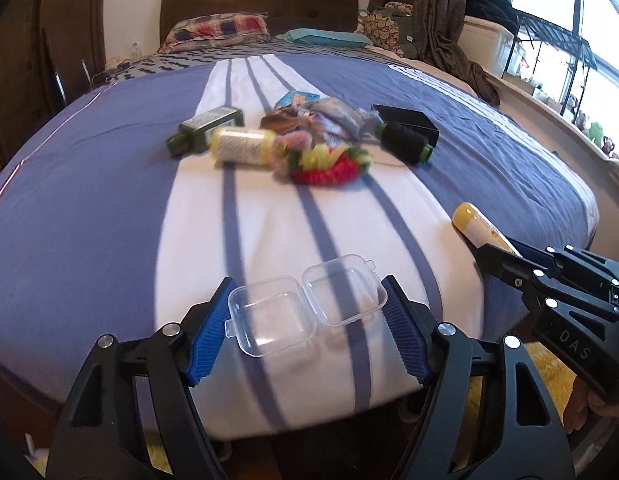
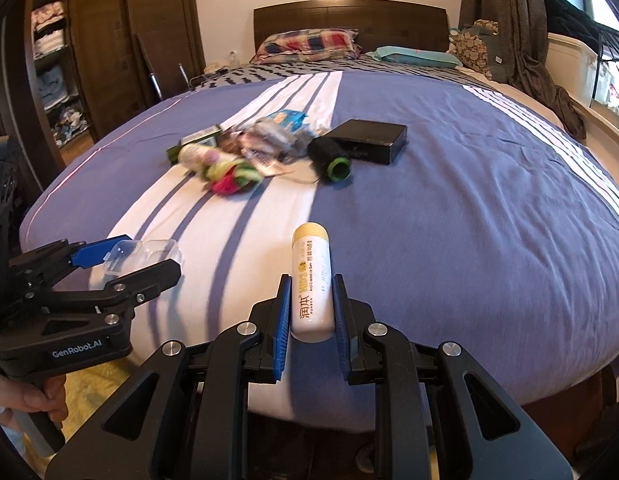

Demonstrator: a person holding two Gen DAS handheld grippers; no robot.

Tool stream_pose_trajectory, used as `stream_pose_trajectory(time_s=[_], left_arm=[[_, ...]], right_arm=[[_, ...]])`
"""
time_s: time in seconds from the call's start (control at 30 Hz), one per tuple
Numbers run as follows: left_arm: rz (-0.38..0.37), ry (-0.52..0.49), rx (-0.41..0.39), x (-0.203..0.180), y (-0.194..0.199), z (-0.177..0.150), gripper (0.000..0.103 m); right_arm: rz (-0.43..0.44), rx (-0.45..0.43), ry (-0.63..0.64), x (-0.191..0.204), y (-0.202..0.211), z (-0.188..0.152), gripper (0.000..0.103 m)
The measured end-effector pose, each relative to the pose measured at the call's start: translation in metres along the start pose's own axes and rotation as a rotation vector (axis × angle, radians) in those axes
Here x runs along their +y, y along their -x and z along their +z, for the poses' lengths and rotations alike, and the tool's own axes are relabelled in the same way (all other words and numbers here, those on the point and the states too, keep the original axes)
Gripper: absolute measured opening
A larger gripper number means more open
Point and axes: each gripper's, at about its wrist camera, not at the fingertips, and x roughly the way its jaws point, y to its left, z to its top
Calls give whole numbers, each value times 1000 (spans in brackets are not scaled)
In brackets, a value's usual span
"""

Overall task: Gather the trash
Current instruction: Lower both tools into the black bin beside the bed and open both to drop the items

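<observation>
Both tools loaded at bed (image 2: 489, 208) foot edge.

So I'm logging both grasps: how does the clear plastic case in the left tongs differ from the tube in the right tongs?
The plastic case is see-through, flat and hinged open; the tube is opaque white with a yellow cap, round and long. The case spans the wide gap of the left tongs; the tube sits between the narrowly set right tongs, pointing ahead. Both are at the near edge of the bed.

motion blur smears the yarn bundle (image 1: 321, 162) and wrappers (image 2: 265, 136).
</observation>
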Motion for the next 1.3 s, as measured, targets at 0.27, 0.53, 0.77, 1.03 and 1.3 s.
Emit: stream_pose_trajectory(time_s=[0.27,0.53,0.77,1.03,1.3], left_arm=[[13,37,-9,11,39,-38,69],[46,34,18,11,62,-79,70],[47,48,111,11,43,-114,70],[29,66,241,13,7,-149,70],[-29,83,369,15,-30,-171,70]], right_arm=[[3,14,25,21,29,-33,21],[86,71,18,37,46,-67,21],[104,185,-7,40,26,-99,21],[106,330,-31,36,-11,-130,21],[116,464,-70,34,-47,-155,21]])
